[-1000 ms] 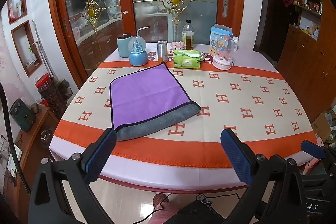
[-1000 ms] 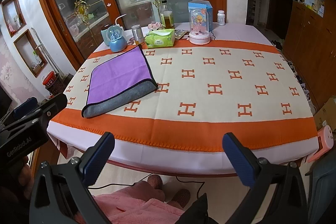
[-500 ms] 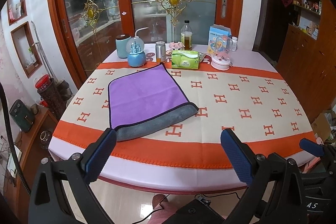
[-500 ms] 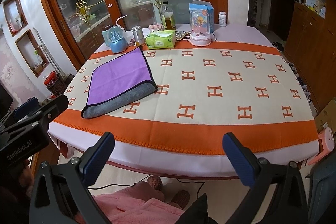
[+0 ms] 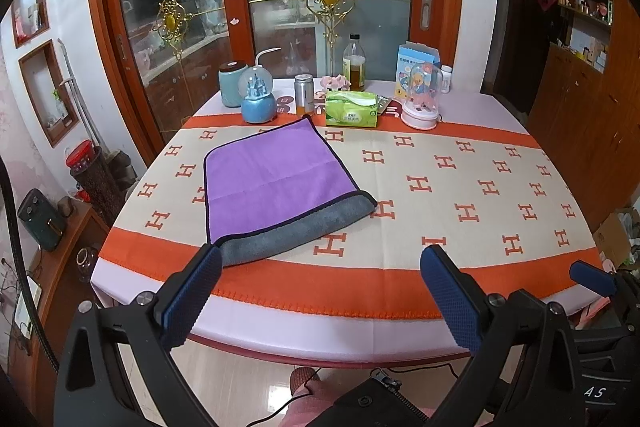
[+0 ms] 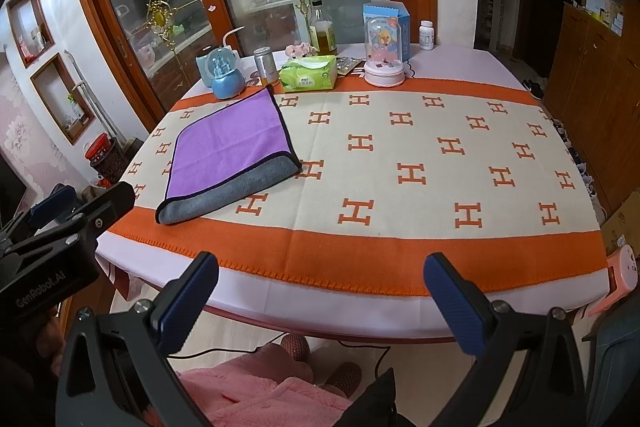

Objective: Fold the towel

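Both views have crept slightly closer since a second ago, my left gripper (image 5: 320, 291) and right gripper (image 6: 320, 291) hang wide open and empty, and the soft, light towel (image 5: 276, 183), lying folded on the worktop's (image 5: 440, 187) left, looks easiest pinched at its near grey corners.

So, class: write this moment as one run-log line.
task: fold towel | towel: folded, flat on table, purple over grey | left tongs: open, off towel | right tongs: open, off towel
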A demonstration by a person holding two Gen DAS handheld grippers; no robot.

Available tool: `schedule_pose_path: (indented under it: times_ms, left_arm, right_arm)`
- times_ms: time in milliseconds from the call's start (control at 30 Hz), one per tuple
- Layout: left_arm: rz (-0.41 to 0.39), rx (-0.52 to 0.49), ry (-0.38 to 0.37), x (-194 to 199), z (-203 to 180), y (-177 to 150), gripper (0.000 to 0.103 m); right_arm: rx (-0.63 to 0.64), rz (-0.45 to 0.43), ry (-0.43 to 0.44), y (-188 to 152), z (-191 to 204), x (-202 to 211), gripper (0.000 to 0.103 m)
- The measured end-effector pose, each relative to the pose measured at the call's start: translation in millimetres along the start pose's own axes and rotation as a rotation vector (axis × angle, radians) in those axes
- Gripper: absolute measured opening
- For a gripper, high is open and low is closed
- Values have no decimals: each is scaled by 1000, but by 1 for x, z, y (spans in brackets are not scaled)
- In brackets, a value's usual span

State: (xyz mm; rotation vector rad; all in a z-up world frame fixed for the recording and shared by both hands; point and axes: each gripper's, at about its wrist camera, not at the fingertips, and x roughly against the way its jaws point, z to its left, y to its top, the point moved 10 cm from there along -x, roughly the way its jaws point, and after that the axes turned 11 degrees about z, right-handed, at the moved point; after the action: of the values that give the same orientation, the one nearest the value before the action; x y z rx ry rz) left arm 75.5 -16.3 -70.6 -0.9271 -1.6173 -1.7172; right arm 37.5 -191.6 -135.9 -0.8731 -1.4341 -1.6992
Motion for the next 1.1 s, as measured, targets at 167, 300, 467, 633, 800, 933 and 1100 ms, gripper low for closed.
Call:
schedule_pose_path:
  times_ms: [167,300,467,633,800,933,1100]
  left_arm:
    - [9,12,3,-3,2,-4,99]
    - [17,17,9,-4,2,-7,99]
    - [41,53,16,-10,9,-9,99]
    - [68,89,21,-20,18,-10,99]
    - [92,150,26,-33,36,-9,99]
    - [107,192,41,-45,54,-4,99]
    - [133,230,53,-63,77,1,99]
  right_arm:
    - [29,4,3,-4,3,-2,103]
    - [55,-1,10,-4,6,-2,103]
    - [73,0,19,-1,6,-6,103]
    - [103,0,34,8,11,-12,103]
    - [125,-13,50,27,16,-22,103]
    - [161,-28,64,44,23,-33,102]
    - [223,-39,115,64,39,-46,102]
